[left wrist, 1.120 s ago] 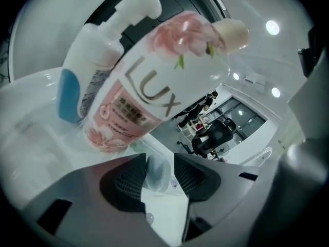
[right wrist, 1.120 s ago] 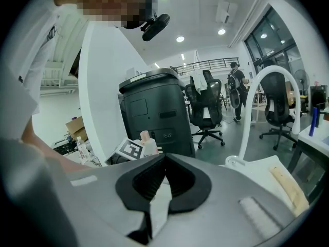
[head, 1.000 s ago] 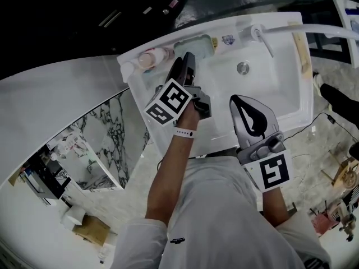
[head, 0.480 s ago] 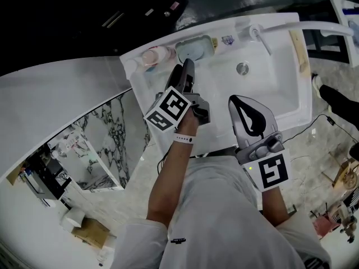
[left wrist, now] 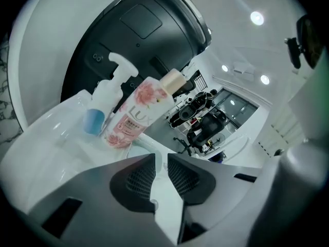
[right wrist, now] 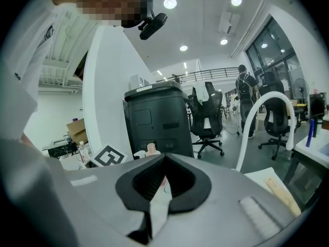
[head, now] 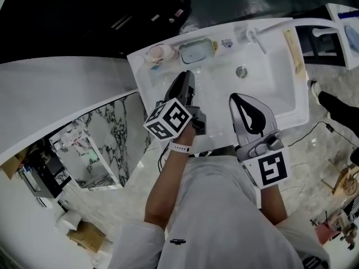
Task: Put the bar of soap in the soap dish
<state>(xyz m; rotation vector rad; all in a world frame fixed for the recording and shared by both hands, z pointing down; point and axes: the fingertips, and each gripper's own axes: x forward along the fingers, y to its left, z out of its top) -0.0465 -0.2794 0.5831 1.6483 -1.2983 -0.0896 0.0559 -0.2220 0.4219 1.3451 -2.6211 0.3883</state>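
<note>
In the head view the soap dish [head: 196, 51] stands on the back rim of the white sink [head: 280, 102]. A pale blue bar of soap [head: 195, 52] lies in it. My left gripper [head: 189, 75] hovers over the basin a little short of the dish, apart from it. Its jaws have just been closing and now stand open by a narrow gap [left wrist: 161, 156] with nothing between them. My right gripper [head: 238, 98] hangs over the sink's front edge, shut and empty [right wrist: 164, 157].
A pink Lux bottle [left wrist: 134, 118] and a white pump bottle [left wrist: 100, 112] stand left of the dish. The tap [head: 255, 38] and drain [head: 241, 70] lie to the right. A black bin [left wrist: 144, 30] rises behind the sink. A wooden strip [head: 293, 52] lies on the right rim.
The left gripper has drawn back from the soap dish toward the person, leaving the dish and soap fully in sight, and its jaws have narrowed. The right gripper has barely shifted.
</note>
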